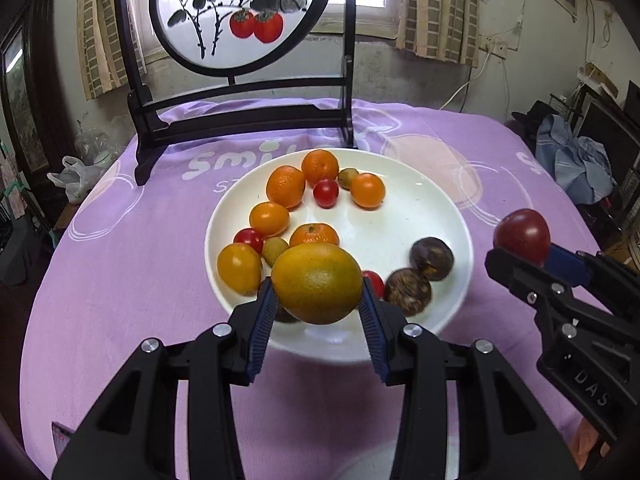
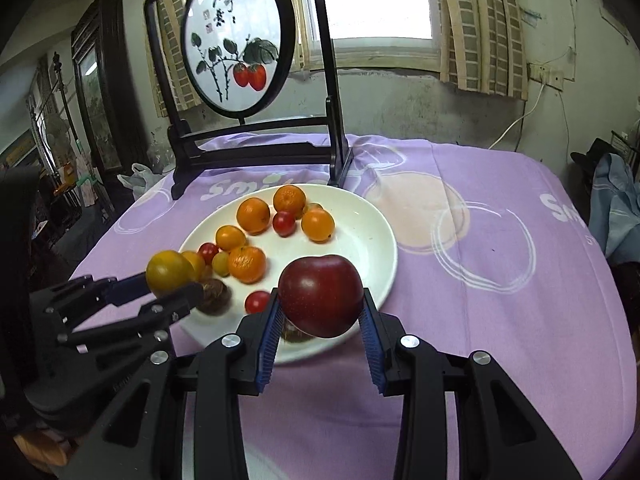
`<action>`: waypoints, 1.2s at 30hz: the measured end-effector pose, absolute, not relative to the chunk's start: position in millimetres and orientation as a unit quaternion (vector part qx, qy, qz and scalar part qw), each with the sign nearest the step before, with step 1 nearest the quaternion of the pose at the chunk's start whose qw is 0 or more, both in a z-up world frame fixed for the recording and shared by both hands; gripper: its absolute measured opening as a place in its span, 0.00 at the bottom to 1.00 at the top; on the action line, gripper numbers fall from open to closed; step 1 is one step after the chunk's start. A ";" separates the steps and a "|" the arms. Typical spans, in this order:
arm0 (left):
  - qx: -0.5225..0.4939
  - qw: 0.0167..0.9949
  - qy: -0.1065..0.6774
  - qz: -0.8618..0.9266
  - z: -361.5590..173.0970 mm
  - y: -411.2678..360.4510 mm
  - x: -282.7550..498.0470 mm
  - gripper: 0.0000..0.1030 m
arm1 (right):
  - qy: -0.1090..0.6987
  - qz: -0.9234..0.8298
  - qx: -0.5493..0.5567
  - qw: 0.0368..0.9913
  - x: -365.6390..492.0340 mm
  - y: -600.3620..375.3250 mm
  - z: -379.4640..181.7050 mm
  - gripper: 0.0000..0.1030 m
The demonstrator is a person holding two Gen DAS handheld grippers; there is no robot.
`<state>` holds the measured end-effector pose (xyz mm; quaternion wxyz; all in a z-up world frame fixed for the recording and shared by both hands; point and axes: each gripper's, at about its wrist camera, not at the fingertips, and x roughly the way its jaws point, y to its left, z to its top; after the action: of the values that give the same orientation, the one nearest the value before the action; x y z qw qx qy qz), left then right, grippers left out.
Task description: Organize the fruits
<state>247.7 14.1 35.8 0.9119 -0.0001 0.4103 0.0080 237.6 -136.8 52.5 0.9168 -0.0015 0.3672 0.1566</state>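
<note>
My left gripper [image 1: 318, 294] is shut on a yellow-green orange [image 1: 317, 282], held above the near rim of the white plate [image 1: 436, 208]. My right gripper [image 2: 320, 308] is shut on a dark red plum [image 2: 320, 295], held over the plate's [image 2: 372, 240] near right edge. Each gripper shows in the other's view: the right gripper [image 1: 524, 254] with the plum [image 1: 522, 235] at the right, the left gripper [image 2: 172, 286] with the orange [image 2: 170, 272] at the left. On the plate lie several small oranges, cherry tomatoes and two brown passion fruits [image 1: 432, 258].
A black wooden stand with a round painted screen [image 1: 236, 12] stands at the table's far side, just behind the plate. A purple cloth [image 1: 132, 240] covers the table. Blue clothing [image 1: 576, 160] is piled at the right, and a plastic bag [image 1: 74, 178] lies at the left edge.
</note>
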 end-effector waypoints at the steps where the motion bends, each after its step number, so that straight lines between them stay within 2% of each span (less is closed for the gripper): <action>1: -0.001 0.910 0.414 0.011 32.0 15.0 255.5 0.39 | 0.371 0.155 -0.001 0.915 248.7 -133.9 48.9 0.37; 17: -0.023 0.896 0.442 0.035 -2.7 23.4 303.2 0.41 | 0.422 0.141 -0.009 0.896 312.2 -111.6 6.8 0.39; 19: -0.027 0.895 0.442 0.044 -0.6 25.5 302.0 0.52 | 0.417 0.139 -0.010 0.898 309.8 -113.2 8.7 0.40; 20: -0.031 0.897 0.440 0.041 1.5 26.8 300.4 0.54 | 0.413 0.137 -0.009 0.901 307.3 -115.4 11.2 0.44; 22: -0.034 0.899 0.435 0.041 7.3 29.0 293.7 0.64 | 0.405 0.138 0.001 0.904 301.3 -121.9 16.5 0.49; 27: -0.023 0.911 0.410 0.038 27.1 24.6 264.1 0.73 | 0.392 0.140 0.004 0.909 270.8 -136.3 28.7 0.52; 30: -0.025 0.915 0.402 0.038 35.3 21.5 240.2 0.76 | 0.387 0.133 -0.004 0.913 248.2 -140.9 32.9 0.56; 36: -0.020 0.917 0.397 0.044 39.2 18.3 194.5 0.87 | 0.380 0.119 -0.005 0.918 198.9 -152.2 38.0 0.69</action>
<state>194.5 18.3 39.2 0.9165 -0.0203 0.3970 0.0438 198.9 -152.2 38.0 0.9175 -0.0052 0.3795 0.1189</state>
